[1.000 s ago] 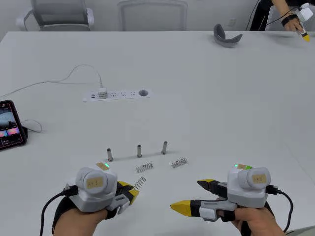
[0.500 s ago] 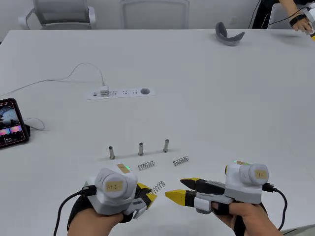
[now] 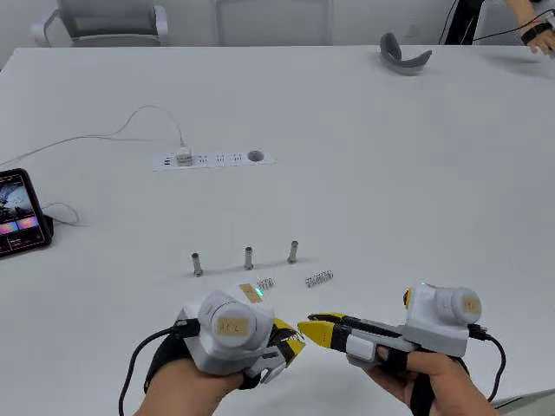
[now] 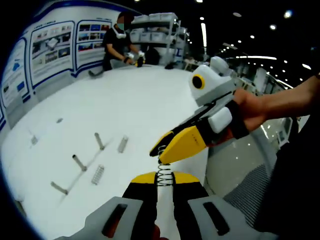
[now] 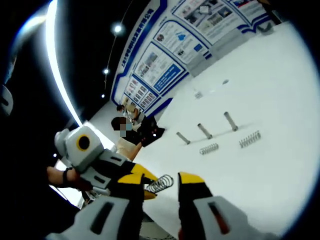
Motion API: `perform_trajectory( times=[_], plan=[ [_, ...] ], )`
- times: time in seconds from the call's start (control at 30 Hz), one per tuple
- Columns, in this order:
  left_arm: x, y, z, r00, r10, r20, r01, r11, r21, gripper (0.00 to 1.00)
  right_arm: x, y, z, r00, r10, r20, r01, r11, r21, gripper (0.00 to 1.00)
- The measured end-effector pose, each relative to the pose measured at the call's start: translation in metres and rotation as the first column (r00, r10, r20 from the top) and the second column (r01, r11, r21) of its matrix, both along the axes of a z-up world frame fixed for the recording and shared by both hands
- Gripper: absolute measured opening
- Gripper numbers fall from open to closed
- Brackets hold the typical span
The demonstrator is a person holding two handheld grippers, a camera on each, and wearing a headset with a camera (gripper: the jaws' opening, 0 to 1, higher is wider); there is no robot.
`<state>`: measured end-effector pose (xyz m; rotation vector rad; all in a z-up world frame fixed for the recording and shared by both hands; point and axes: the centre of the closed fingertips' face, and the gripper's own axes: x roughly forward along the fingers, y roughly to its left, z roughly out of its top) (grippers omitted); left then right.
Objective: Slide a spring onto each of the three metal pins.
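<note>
Three short metal pins (image 3: 197,264) (image 3: 249,257) (image 3: 293,251) stand bare in a row on the white table (image 3: 364,173). Two springs lie just in front of them, one (image 3: 319,278) to the right, the other (image 3: 265,283) partly hidden behind my left gripper (image 3: 290,341). That gripper is shut on a third spring (image 4: 163,169), which sticks up out of its yellow tips. My right gripper (image 5: 162,186) is open, tip to tip with the left one, and the free end of the held spring (image 5: 160,183) sits in the gap between its fingers.
A white power strip (image 3: 212,160) with a cable lies further back. A phone (image 3: 17,212) rests at the left edge and a grey curved object (image 3: 401,54) at the far right. Another person works at the far corner (image 3: 539,30).
My left gripper has carried its spring to the right and my right gripper has moved left, so the tips now meet. The right jaws have narrowed.
</note>
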<state>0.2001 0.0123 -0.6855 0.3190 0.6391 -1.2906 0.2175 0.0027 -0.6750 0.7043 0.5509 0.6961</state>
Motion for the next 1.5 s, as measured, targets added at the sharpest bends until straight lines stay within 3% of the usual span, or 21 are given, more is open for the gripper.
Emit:
perform_trajectory(
  times=[0.3,0.53,0.7,0.83,0.9,1.03,1.1,1.2,1.37,1.5],
  plan=[
    [-0.002,-0.005,0.005,1.000,-0.028,0.009,0.028,1.000,-0.006,0.10,0.000,-0.004,0.007,1.000,-0.017,-0.009,0.017,0.998,0.056,0.15],
    [-0.002,-0.004,0.002,0.999,-0.041,0.015,0.041,0.999,0.005,0.10,-0.002,0.000,0.011,1.000,0.020,-0.005,-0.020,0.997,0.069,0.12],
    [0.000,-0.003,0.001,0.999,-0.048,0.017,0.048,0.999,0.008,0.10,-0.001,0.004,0.013,0.999,0.046,-0.003,-0.046,0.998,0.033,0.12],
    [0.002,-0.002,0.001,0.998,-0.055,0.006,0.055,0.998,0.003,0.10,-0.002,0.007,0.013,0.993,0.116,0.011,-0.115,0.992,-0.061,0.12],
    [0.002,-0.003,0.001,0.998,-0.062,-0.003,0.062,0.998,-0.004,0.10,-0.003,0.009,0.015,0.987,0.162,0.021,-0.158,0.980,-0.123,0.12],
    [0.003,-0.005,0.004,0.996,-0.092,-0.008,0.092,0.995,-0.025,0.10,-0.003,0.012,0.020,0.968,0.248,0.027,-0.236,0.945,-0.227,0.12],
    [0.004,-0.006,0.008,0.994,-0.105,-0.007,0.105,0.994,-0.041,0.10,-0.002,0.013,0.024,0.962,0.272,0.030,-0.256,0.933,-0.251,0.12],
    [0.007,-0.009,0.016,0.993,-0.119,-0.007,0.119,0.991,-0.067,0.10,-0.001,0.012,0.032,0.944,0.328,0.040,-0.301,0.904,-0.304,0.12],
    [0.009,-0.013,0.027,0.989,-0.148,0.013,0.149,0.985,-0.092,0.10,0.000,0.011,0.041,0.893,0.450,0.031,-0.396,0.816,-0.421,0.12],
    [0.007,-0.016,0.034,0.985,-0.170,0.030,0.172,0.979,-0.105,0.10,-0.004,0.010,0.045,0.830,0.558,0.003,-0.475,0.710,-0.520,0.12]
  ],
)
